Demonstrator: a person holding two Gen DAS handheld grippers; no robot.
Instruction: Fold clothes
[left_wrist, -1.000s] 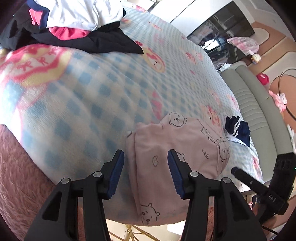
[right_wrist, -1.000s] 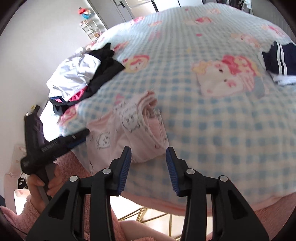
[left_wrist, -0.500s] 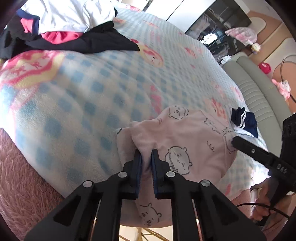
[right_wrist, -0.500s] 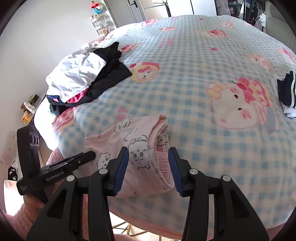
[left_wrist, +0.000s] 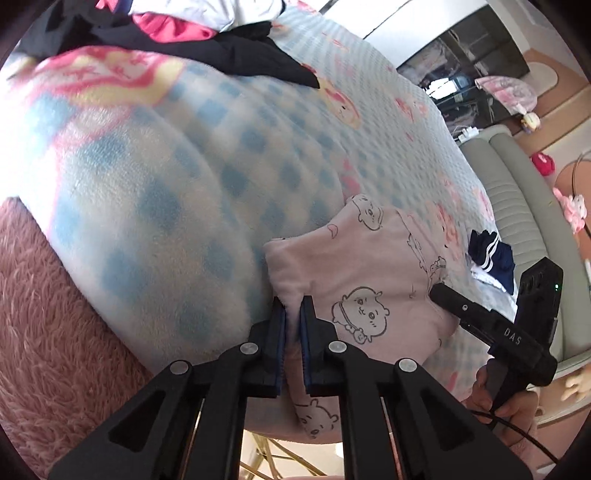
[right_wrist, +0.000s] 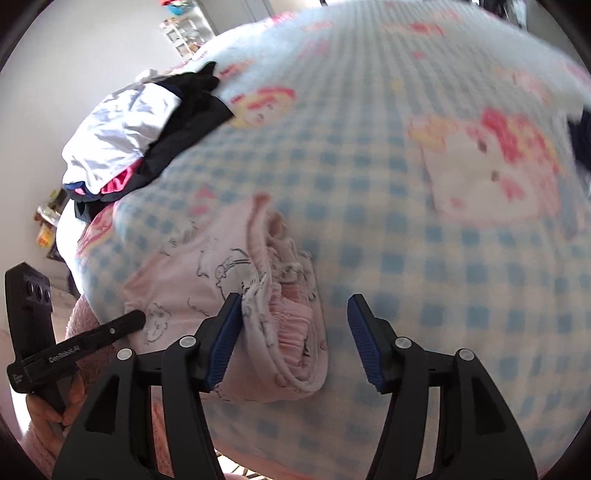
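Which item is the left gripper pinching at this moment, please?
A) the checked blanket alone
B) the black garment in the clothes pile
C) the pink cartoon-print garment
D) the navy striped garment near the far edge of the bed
C: in the left wrist view the left gripper has its blue pads nearly together, with an edge of the pink cartoon-print garment caught between them.

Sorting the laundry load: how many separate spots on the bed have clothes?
3: pink printed garment at the near edge, mixed pile at the far left corner, navy striped item on the right. The pile's pieces can't be counted.
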